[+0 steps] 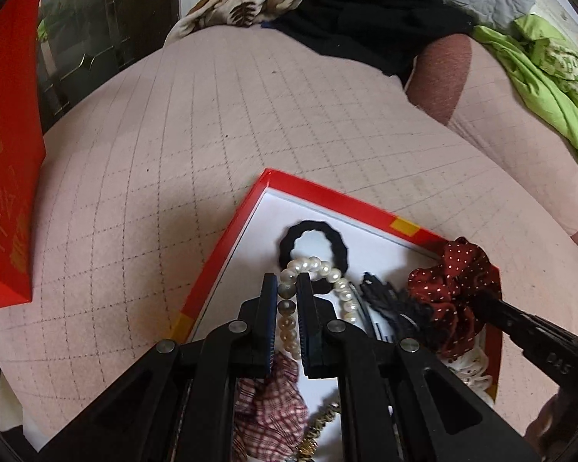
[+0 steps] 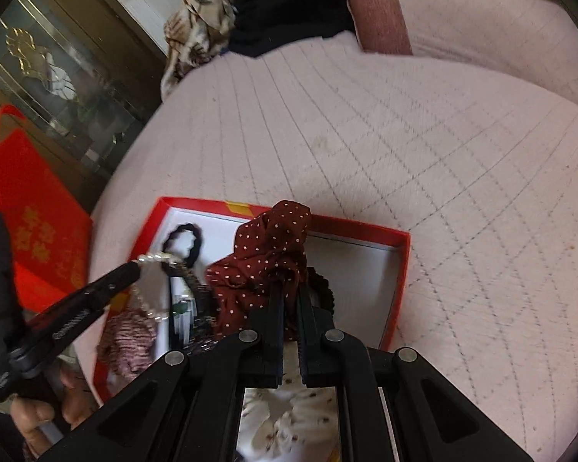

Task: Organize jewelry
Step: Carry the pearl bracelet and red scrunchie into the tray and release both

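Observation:
A red box [image 1: 327, 192] with a white floor lies on the pink quilted bed; it also shows in the right wrist view [image 2: 402, 261]. My left gripper [image 1: 288, 283] is shut on a white pearl bracelet [image 1: 312, 265], lifted over a black hair tie [image 1: 312, 231]. My right gripper [image 2: 291, 288] is shut on a dark red polka-dot scrunchie [image 2: 266, 254], held above the box; the scrunchie also shows in the left wrist view [image 1: 451, 288]. A plaid scrunchie [image 1: 266, 408], a black lace piece [image 1: 381, 296] and a cream floral scrunchie [image 2: 285, 419] lie in the box.
A red gift bag [image 1: 7, 154] stands at the left of the bed. Patterned, black and green clothes [image 1: 539, 77] are piled at the far side. A dark cabinet [image 2: 57, 77] stands beyond the bed's left edge.

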The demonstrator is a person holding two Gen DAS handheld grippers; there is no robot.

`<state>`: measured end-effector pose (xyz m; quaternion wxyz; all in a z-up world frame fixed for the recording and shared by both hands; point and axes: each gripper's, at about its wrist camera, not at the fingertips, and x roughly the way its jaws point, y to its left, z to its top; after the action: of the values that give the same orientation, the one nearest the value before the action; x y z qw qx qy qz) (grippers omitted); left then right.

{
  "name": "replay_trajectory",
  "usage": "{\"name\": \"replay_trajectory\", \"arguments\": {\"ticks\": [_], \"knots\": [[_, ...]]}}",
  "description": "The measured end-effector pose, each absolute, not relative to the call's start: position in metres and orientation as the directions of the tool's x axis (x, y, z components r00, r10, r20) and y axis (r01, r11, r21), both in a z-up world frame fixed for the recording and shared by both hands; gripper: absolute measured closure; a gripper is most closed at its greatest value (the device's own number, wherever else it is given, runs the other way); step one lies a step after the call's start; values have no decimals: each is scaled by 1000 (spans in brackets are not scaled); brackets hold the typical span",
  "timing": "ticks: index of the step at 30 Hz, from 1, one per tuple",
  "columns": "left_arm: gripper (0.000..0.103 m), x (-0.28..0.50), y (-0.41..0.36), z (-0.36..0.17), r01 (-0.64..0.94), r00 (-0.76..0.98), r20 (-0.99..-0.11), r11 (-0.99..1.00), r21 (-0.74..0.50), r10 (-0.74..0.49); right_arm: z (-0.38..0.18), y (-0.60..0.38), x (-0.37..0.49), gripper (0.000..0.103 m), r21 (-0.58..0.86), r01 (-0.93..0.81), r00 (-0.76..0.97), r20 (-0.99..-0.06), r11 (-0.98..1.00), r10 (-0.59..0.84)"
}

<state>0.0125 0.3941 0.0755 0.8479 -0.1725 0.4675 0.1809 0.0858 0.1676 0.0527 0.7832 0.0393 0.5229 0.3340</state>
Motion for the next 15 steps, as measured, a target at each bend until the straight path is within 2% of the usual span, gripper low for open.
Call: {"name": "replay_trajectory", "arguments": {"ticks": [5,7,9,11,15], "knots": [[93,11,395,75,-472,504,-851,872,-132,144,45,165,89,93,395,-476,231,-806,786,545],[93,9,394,80,-469,518,-844,872,-142,141,48,162,88,83,398,-480,230,-803,782,550],[88,7,391,86,-466,533,-834,872,-149,142,54,158,85,63,386,-490,249,-797,782,550],[76,3,384,93,-461,549,-821,876,-140,158,61,154,81,63,378,-500,263,-791,779,553],[70,-6,368,105,-442,572,-801,889,-118,179,72,144,69,63,361,-516,279,-786,777,551]]}}
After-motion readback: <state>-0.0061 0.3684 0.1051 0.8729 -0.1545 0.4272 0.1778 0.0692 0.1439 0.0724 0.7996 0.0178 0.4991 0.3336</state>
